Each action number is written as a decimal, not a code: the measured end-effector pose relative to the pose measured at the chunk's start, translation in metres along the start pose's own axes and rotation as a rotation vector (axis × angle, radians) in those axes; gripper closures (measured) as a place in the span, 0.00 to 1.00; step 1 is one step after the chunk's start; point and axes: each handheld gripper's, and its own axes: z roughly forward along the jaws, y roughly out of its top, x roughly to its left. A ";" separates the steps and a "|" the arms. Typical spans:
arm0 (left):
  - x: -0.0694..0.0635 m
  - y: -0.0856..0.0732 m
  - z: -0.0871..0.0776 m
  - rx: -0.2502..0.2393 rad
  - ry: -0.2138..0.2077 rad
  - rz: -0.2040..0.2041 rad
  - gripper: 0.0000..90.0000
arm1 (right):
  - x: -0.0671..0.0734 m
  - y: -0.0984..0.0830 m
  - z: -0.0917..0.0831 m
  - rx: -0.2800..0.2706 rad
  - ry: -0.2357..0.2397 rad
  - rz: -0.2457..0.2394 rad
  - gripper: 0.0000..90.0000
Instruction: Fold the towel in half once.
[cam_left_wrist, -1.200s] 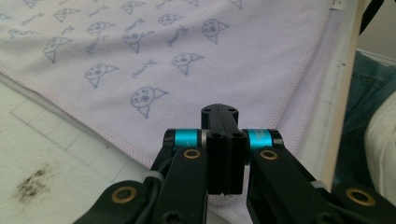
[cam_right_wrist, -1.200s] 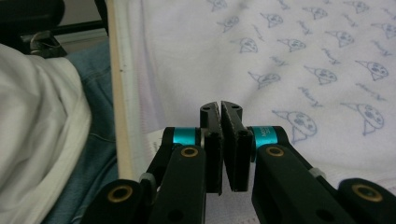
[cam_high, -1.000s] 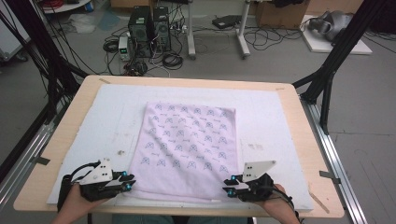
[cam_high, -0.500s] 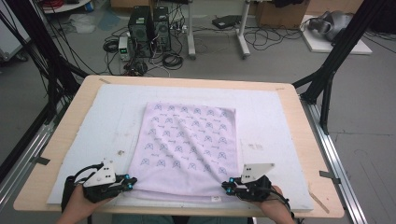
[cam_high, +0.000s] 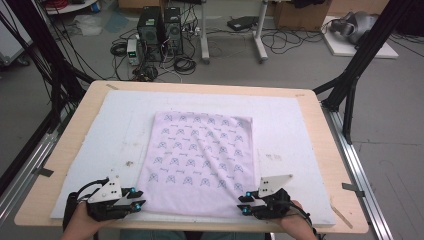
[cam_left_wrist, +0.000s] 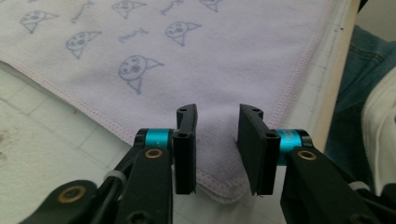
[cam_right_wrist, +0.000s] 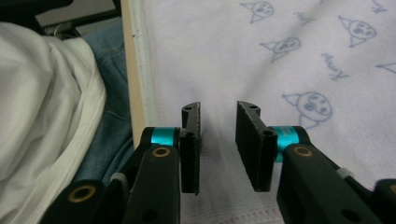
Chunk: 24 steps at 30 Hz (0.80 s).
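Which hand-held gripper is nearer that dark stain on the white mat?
Left. The stain lies left of the towel, just beyond the left hand-held gripper at the towel's near left corner. The right hand-held gripper is at the near right corner, a towel's width away.

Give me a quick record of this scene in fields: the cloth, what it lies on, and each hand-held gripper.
cloth: pale lilac towel with small printed cat faces, spread flat
surface: white mat on a wooden table
left hand-held gripper: at the towel's near left corner, jaws have just been opening, the corner lies between them, pads apart
right hand-held gripper: at the near right corner, jaws have just been opening, cloth beneath the gap, not pinched
under the mat's near edge: the person's jeans
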 end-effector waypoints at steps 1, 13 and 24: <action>0.003 0.001 0.000 -0.008 0.007 -0.006 0.71 | -0.002 0.000 -0.001 -0.016 -0.011 0.005 0.72; 0.032 0.029 0.015 -0.077 0.036 -0.065 0.57 | -0.043 0.023 -0.010 -0.046 -0.130 0.081 0.50; 0.078 0.052 0.020 -0.083 0.114 -0.127 0.45 | -0.088 0.043 -0.018 -0.080 -0.222 0.150 0.38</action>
